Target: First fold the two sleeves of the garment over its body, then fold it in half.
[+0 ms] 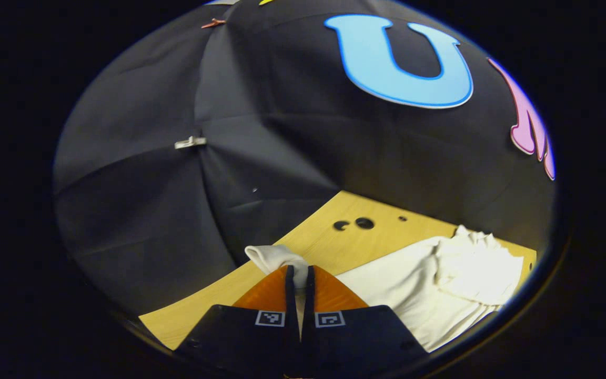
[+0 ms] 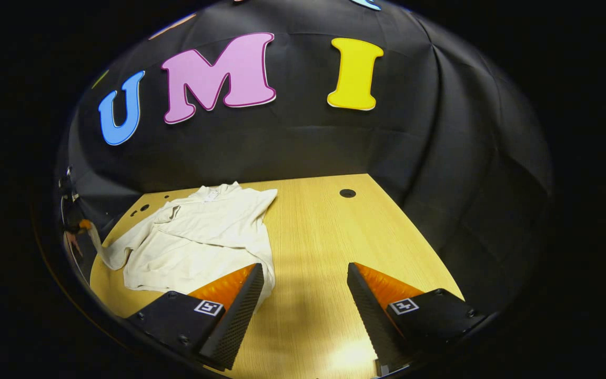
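The left gripper (image 1: 299, 273) was seen clamped on the cuff end of a sleeve (image 1: 276, 258) of the cream garment (image 2: 198, 239), the fingers together with cloth pinched between them and lifted off the wooden worktop (image 2: 324, 237); the right gripper (image 2: 305, 287) was held with its fingers wide apart, empty, above bare wood just beside the garment's near hem; the garment was spread on the left half of the worktop, its collar (image 2: 211, 193) pointed toward the booth's back wall and its hem toward the right gripper, so that its long axis was judged to run from near to far; the other sleeve appeared already gathered over the body, though this could not be told for certain; a slip of the thin cuff from the pinch was judged possible if the sleeve were drawn taut; the whole body could also be dragged or rumpled, since nothing was pressing it down, and the fold might land askew.
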Demonstrator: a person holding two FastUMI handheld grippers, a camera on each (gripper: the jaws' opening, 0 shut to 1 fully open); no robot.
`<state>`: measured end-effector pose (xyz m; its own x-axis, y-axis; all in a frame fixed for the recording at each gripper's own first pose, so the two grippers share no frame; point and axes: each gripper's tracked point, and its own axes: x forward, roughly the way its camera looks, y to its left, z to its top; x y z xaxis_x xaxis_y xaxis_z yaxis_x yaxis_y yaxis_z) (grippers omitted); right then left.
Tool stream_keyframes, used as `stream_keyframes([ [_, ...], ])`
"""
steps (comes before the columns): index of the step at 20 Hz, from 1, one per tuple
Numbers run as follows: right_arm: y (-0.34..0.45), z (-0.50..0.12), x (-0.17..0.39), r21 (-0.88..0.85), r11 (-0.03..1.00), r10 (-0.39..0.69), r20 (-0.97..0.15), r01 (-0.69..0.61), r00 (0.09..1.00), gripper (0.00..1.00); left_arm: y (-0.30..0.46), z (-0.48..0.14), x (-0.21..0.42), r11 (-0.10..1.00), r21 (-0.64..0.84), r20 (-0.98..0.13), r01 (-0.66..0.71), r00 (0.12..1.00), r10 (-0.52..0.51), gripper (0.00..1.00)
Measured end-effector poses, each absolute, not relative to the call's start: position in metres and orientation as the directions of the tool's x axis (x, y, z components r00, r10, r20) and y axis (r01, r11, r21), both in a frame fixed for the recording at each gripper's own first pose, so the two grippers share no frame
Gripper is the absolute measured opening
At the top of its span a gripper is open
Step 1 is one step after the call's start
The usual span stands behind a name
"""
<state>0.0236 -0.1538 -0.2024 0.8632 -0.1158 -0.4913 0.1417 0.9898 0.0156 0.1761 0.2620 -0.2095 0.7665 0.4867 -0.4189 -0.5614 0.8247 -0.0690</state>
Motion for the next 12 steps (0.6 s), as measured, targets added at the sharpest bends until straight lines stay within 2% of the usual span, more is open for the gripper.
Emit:
stream_keyframes([
  [1,-0.155,-0.206,0.022,0.022,0.99,-0.112,-0.496,0.142,0.861,0.98,0.248,-0.199,0.192,0.839,-0.075,-0.4,-0.539,0.787,0.47,0.02],
  [2,-0.156,-0.21,0.02,0.027,0.99,-0.107,-0.501,0.14,0.858,0.98,0.234,-0.188,0.209,0.852,-0.083,-0.384,-0.516,0.806,0.45,0.06],
  [7,-0.171,-0.222,0.019,0.036,0.99,-0.099,-0.521,0.138,0.848,0.98,0.142,-0.15,0.285,0.922,-0.117,-0.325,-0.369,0.891,0.316,0.06],
  [12,-0.189,-0.225,0.022,0.048,0.985,-0.118,-0.518,0.167,0.847,0.98,0.005,-0.151,0.34,0.99,-0.068,-0.331,-0.125,0.939,0.096,0.06],
])
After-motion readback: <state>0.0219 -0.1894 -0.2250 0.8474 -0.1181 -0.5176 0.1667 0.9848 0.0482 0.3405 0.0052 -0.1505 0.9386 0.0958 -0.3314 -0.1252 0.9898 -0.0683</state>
